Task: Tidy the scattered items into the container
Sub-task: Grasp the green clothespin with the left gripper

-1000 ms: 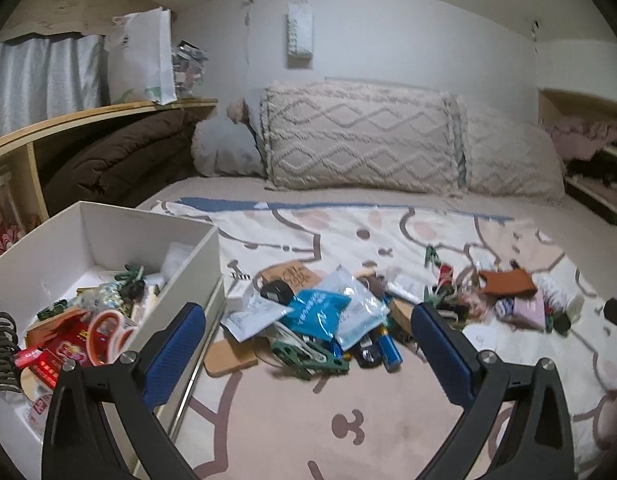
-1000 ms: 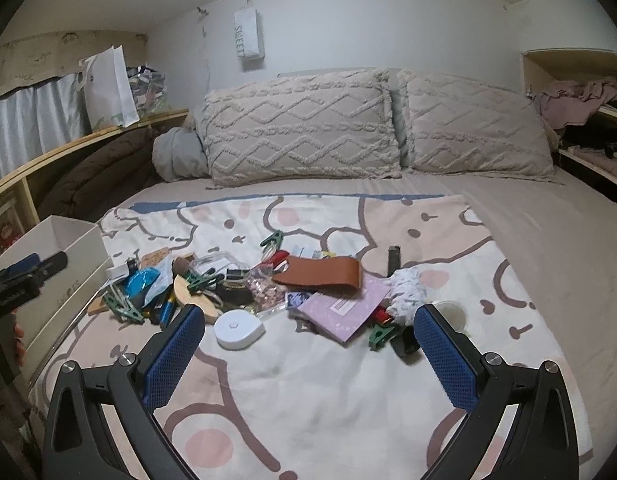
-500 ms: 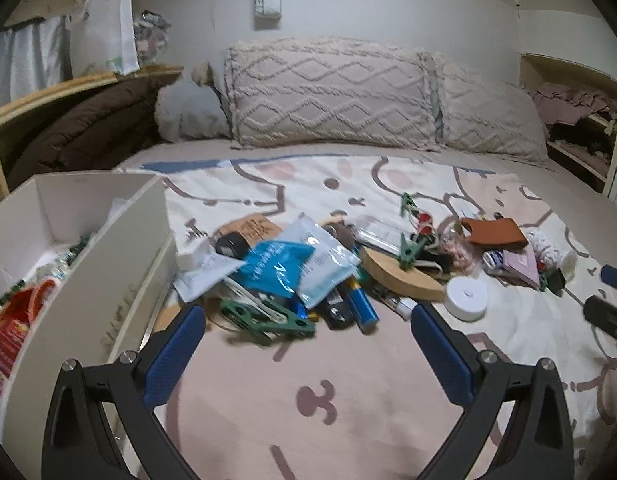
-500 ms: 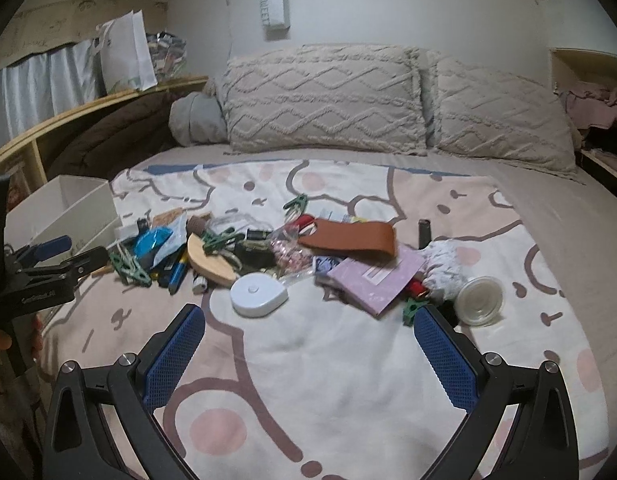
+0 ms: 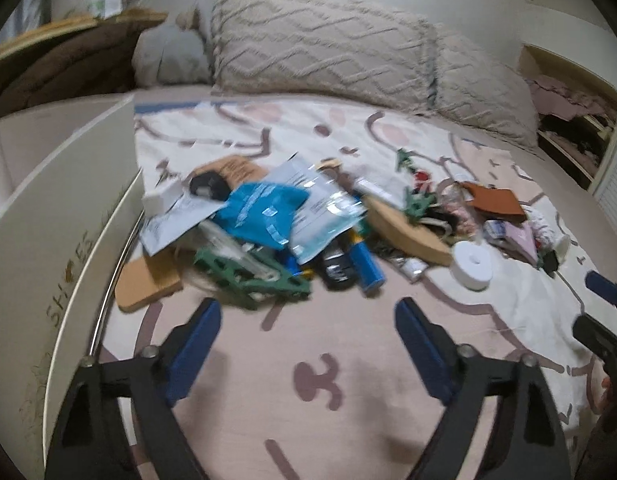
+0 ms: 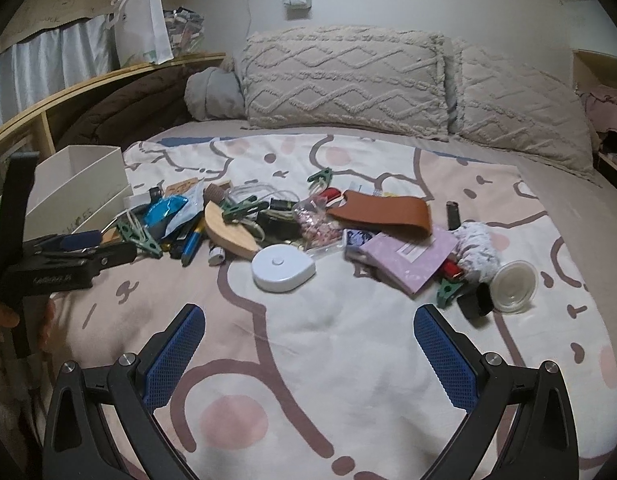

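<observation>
Left gripper (image 5: 306,316): black frame with blue ribbed pads, hovering low over bare blanket just short of the pile; jaws wide but closing, nothing between them and nothing touched.
Right gripper (image 6: 308,332): same build, pads spread wide over an open patch of blanket; holds nothing and touches nothing.
Blanket (image 6: 348,380): cream and pink cartoon-print cover spread on the bed; serves as the sorting surface, presumably to keep small items visible and off the sheet.
Green plastic clothes peg (image 5: 252,276): nearest item to the left gripper, at the front edge of the pile; likely the easiest first pick.
Blue cylindrical tube (image 5: 366,266): lies beside the peg, end toward the camera, partly under packets.
White round plastic disc (image 6: 282,268): stands alone at the near edge, directly ahead of the right gripper; free on all sides.
Pale wooden oval board (image 6: 228,234): tilted on other clutter, just behind the disc.
Blue foil packet (image 5: 264,210): on top of the heap, overlapping a clear plastic pouch (image 5: 320,208).
Lilac paper booklet (image 6: 408,258): flat, right of the disc, partly under a tan leather strap (image 6: 382,212).
Clear round lid (image 6: 512,286): far right edge of the scatter, beside a white fluffy ball (image 6: 474,248).
White cardboard shoe box (image 5: 64,216): the container, open-topped, set against the left edge of the pile, so transfers stay short.
Task items: not yet boxed; all listed remain on the blanket.
Beige textured pillows (image 6: 340,80): at the headboard, well apart from the work.
</observation>
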A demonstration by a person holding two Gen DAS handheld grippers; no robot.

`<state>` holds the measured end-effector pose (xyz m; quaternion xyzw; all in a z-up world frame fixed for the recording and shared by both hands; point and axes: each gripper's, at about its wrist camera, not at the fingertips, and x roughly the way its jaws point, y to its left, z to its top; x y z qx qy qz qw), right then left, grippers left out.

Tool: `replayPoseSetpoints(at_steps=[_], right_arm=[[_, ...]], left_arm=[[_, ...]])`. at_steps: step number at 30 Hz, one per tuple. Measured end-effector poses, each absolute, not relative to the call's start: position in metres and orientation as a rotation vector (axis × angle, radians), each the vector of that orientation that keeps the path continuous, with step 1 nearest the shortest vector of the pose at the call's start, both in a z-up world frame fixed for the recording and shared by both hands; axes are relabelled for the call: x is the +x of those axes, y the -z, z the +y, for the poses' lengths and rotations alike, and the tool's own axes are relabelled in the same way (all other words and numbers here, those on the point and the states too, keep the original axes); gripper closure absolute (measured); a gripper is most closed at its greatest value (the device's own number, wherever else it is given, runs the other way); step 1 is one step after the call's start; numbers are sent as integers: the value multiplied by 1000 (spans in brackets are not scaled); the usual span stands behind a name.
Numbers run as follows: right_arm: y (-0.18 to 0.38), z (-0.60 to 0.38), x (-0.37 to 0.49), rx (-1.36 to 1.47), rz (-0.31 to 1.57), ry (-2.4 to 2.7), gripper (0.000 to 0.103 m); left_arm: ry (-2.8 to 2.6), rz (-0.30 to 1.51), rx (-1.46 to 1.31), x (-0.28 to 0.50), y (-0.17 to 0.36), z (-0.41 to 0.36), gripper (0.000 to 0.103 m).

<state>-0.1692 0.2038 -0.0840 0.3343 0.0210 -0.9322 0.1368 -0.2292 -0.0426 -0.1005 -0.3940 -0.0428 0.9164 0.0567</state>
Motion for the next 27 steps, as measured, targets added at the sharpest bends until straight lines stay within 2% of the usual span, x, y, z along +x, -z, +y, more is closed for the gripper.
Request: replayPoseSetpoints(at_steps=[3, 5, 7, 8, 10, 13, 20, 27], right_arm=[[86, 201, -169, 972, 72, 2686, 0], [87, 199, -169, 974, 73, 2680, 0], [88, 199, -168, 977, 71, 2682, 0], [88, 199, -168, 979, 71, 2681, 0], [88, 198, -169, 983, 68, 2676, 0], [90, 196, -170, 1000, 74, 2665, 0], [95, 183, -179, 1046, 76, 2597, 0], [102, 177, -197, 1068, 94, 2548, 0]], left_arm=[[-2766, -202, -1249, -235, 109, -55, 24], [-2756, -235, -1282, -237, 114, -60, 30], [-2769, -237, -1326, -239, 118, -64, 32], [-2785, -221, -1357, -240, 120, -66, 39], [-2791, -197, -1405, -241, 125, -67, 47], [-2794, -195, -1412, -240, 126, -68, 48], [-2823, -162, -1396, -245, 128, -70, 61], [-2821, -202, -1370, -260, 130, -74, 63]])
